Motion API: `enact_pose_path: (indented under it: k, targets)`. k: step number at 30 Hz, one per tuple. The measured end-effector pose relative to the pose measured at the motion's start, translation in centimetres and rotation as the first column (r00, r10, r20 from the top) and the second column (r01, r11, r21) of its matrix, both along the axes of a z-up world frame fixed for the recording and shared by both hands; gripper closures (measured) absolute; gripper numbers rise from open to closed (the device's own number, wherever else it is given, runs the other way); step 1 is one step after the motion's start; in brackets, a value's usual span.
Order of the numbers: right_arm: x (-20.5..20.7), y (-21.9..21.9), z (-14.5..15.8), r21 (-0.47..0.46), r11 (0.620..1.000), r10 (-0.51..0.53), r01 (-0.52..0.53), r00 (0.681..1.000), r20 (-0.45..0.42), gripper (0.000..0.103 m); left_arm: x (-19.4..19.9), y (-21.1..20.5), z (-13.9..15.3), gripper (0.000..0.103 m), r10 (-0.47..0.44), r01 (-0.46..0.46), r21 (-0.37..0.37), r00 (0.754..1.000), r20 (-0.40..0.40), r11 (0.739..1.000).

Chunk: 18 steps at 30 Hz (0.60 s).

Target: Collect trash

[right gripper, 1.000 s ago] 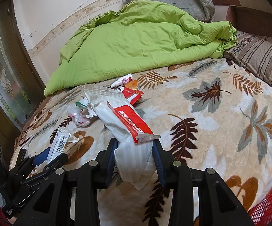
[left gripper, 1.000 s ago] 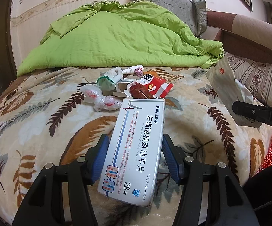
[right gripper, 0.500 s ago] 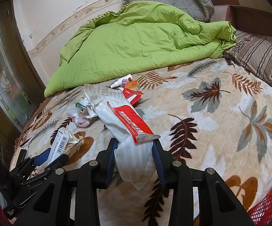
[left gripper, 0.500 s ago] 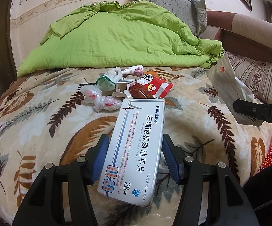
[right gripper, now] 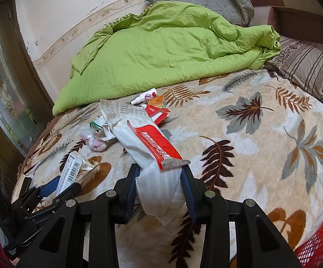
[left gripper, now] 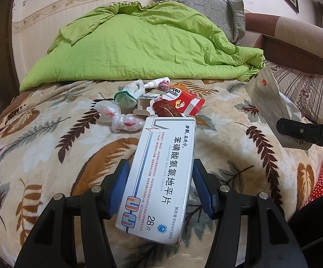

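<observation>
Lower centre of both wrist views: each gripper holds one piece of trash above a leaf-patterned bedspread.

Left gripper (left gripper: 160,176): blue-padded fingers pressed against the two long sides of a white medicine box (left gripper: 159,178); the box tilts, its far end pointing up the frame toward the litter pile.

Right gripper (right gripper: 160,179): fingers clamped on the lower part of a white striped bag (right gripper: 152,158) with a red label band; the bag's open top reaches toward upper centre. The same bag appears at the right edge of the left wrist view (left gripper: 271,102).

Litter pile (left gripper: 148,105): middle of the left view, on the bedspread (left gripper: 49,145); it comprises two crumpled clear wrappers (left gripper: 116,118), a green-rimmed white cup (left gripper: 125,97) lying on its side, a small white bottle (left gripper: 154,84), a red and white packet (left gripper: 186,103), and a small open carton (left gripper: 145,106).

Green quilt (left gripper: 139,47): heaped across the upper half of the frame, behind the pile.

Grey pillow (left gripper: 206,6): upper right, behind the quilt.

Striped pillow (right gripper: 311,67): right edge of the right view.

Red basket (right gripper: 317,248): mesh wall visible at lower right corner of the right view, beside the bed.
</observation>
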State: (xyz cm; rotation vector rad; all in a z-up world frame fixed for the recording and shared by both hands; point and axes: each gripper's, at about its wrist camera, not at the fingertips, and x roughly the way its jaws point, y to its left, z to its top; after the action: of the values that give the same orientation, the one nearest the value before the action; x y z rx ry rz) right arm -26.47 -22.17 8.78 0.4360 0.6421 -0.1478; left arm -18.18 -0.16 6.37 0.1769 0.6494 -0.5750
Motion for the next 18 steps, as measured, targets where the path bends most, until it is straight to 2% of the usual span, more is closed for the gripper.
enact_pose_path:
  k: [18]
  targets:
    - [-0.06, -0.1, 0.04, 0.003, 1.0, -0.002, 0.002, 1.0, 0.003, 0.062, -0.08, -0.07, -0.02, 0.047, 0.001, -0.001, 0.001, 1.0, 0.001, 1.0]
